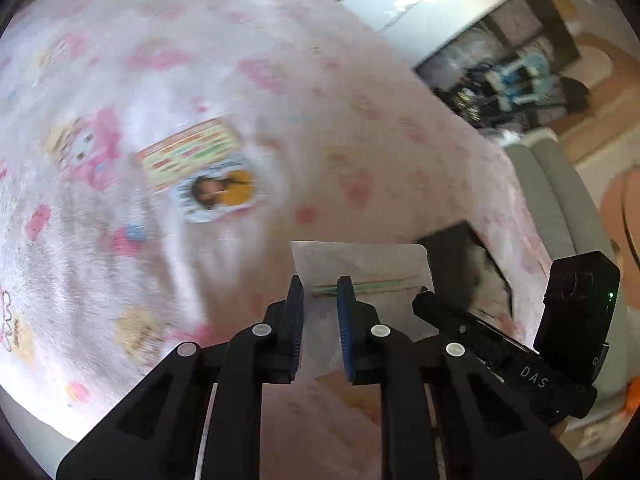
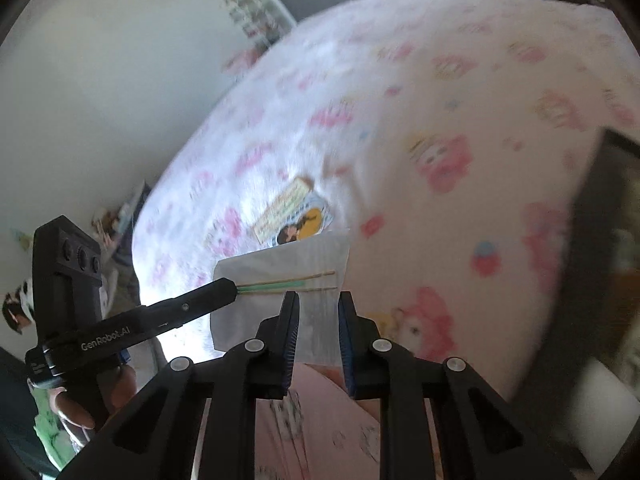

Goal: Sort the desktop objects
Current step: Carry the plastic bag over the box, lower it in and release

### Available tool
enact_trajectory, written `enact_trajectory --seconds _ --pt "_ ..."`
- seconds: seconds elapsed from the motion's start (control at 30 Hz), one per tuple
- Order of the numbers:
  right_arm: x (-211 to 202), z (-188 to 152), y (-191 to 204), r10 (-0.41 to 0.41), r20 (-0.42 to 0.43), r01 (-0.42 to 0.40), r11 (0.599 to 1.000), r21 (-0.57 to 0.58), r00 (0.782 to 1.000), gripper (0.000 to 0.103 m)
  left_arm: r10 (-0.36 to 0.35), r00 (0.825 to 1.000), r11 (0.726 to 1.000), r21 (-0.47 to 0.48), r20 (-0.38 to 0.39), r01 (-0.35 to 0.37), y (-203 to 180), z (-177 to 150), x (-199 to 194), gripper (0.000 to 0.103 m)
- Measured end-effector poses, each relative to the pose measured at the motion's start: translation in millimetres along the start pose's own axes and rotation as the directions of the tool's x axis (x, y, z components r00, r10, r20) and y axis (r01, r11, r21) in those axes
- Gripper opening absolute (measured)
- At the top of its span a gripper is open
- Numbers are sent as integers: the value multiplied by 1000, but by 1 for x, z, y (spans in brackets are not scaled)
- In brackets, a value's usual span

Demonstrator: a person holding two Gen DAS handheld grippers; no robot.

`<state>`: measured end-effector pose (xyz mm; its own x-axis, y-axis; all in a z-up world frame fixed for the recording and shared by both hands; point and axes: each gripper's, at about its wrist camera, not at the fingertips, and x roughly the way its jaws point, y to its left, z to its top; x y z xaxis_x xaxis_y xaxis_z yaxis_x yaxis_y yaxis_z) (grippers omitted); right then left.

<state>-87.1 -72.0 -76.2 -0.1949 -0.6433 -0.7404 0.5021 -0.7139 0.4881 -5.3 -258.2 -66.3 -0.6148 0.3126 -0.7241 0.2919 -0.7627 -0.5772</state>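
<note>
A clear plastic bag [image 1: 372, 264] [image 2: 280, 264] with a green stick and thin wooden sticks [image 1: 376, 285] [image 2: 280, 284] inside hangs above the pink cartoon-print tablecloth [image 1: 280, 80] [image 2: 440, 100]. My left gripper [image 1: 320, 288] is shut on the bag's left part; in the right wrist view its tip [image 2: 232, 288] pinches the bag at the sticks' end. My right gripper [image 2: 319, 302] is shut on the bag's other part, and its tip [image 1: 422, 298] shows at the bag's right edge. A colourful printed card [image 1: 200, 168] [image 2: 294, 216] lies flat on the cloth beyond the bag.
A dark flat object [image 2: 600, 220] [image 1: 460, 240] lies at the cloth's right side. A grey chair [image 1: 552, 200] stands past the table's edge. A shelf with small items [image 2: 256, 16] stands by the far wall. A person's hand [image 2: 80, 412] holds the left gripper. Both views are blurred.
</note>
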Motion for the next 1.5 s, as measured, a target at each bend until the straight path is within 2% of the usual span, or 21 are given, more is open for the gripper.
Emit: enact_trajectory --seconds 0.17,0.3,0.43,0.63,0.77,0.87,1.0,1.2,1.33,1.5 --pt "-77 -20 -24 -53 121 47 998 50 991 16 -56 998 992 116 -21 58 -72 -15 0 15" --pt "-134 -39 -56 -121 179 101 988 120 976 16 -109 991 976 182 -79 122 -129 -37 15 15" --pt "-191 -60 -86 -197 226 154 969 194 954 16 -157 976 950 247 -154 192 -192 -62 36 15" --pt "-256 -73 -116 -309 289 238 937 255 906 16 -144 970 902 378 -195 210 -276 -83 40 15" --pt "-282 -72 -138 -343 291 258 921 291 893 16 -119 966 881 425 -229 209 -321 -82 49 15" --pt "-290 -64 -147 -339 298 249 920 302 893 16 -95 965 875 443 -243 198 -342 -74 58 15" --pt "-299 -45 -159 -363 305 272 914 302 881 17 -77 969 859 477 -234 183 -363 -59 74 15" --pt "-262 -26 -203 -381 245 294 898 326 892 17 -38 964 853 493 -263 168 -357 -50 126 15" --pt "-238 -23 -235 -389 223 300 888 349 894 17 -58 947 876 439 -317 201 -347 -44 172 15" --pt "-227 -26 -279 -381 236 257 868 426 894 17 -41 929 887 414 -367 203 -345 -45 226 16"
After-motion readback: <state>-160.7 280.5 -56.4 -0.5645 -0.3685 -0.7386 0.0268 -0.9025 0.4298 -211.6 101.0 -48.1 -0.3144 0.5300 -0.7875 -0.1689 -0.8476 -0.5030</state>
